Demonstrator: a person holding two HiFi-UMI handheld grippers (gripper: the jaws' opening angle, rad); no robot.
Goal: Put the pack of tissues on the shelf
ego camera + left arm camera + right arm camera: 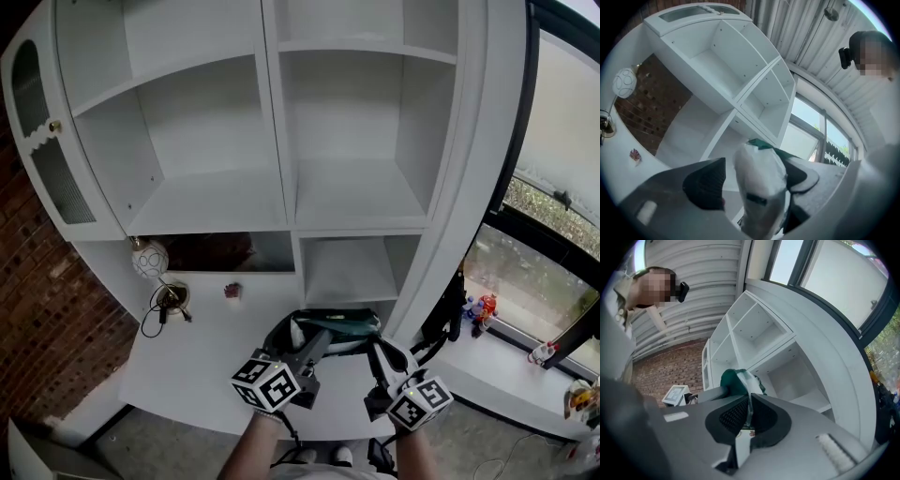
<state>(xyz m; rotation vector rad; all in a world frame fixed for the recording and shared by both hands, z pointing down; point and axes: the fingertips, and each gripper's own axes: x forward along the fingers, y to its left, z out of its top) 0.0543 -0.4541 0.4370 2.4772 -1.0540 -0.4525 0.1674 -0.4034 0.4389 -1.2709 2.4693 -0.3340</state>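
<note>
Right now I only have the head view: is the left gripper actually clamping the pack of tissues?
Observer: No. The left gripper has its jaws apart; the pack of tissues stands between them, with a gap beside one pad.
Operator: So what holds it up?
Observer: The right gripper. Its jaws are shut on a thin flap of the pack's wrapper.
</note>
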